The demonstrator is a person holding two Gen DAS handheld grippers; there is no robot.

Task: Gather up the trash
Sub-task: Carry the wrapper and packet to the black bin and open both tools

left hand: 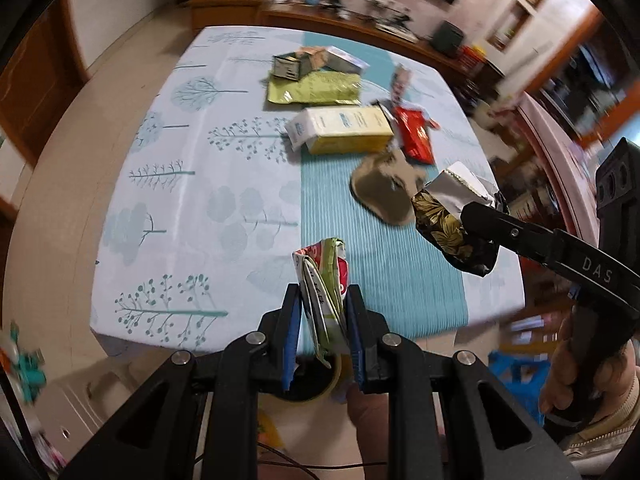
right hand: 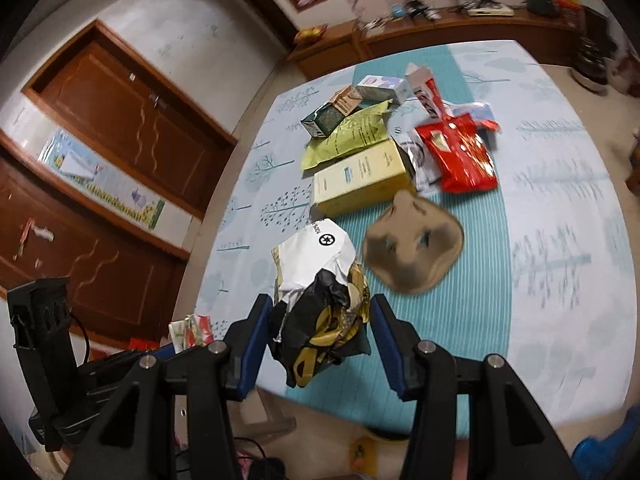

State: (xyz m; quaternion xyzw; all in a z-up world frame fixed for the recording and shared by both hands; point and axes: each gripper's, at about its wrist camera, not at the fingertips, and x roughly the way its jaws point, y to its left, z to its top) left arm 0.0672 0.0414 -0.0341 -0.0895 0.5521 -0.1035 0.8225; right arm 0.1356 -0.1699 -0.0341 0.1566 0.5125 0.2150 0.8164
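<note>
A folded red-and-green wrapper (left hand: 326,292) is clamped in the left tool (left hand: 323,320), and a crumpled black-and-gold bag (right hand: 320,316) is held by the right tool (right hand: 320,336), both above the counter's (left hand: 224,208) near edge. The carrying step is judged underway; a bin, not clearly seen, must be reached next, while a yellow box (left hand: 344,130) waits farther back.

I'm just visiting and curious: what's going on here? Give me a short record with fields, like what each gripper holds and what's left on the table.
Left gripper: fingers shut on a folded red-and-green wrapper
Right gripper: fingers shut on a crumpled black-and-gold bag
Table: tree-print cloth with a teal striped runner
Still on table: yellow box, red packet, green pouch, tan moulded piece, small cartons at the far end
Blur: the room behind is smeared
</note>
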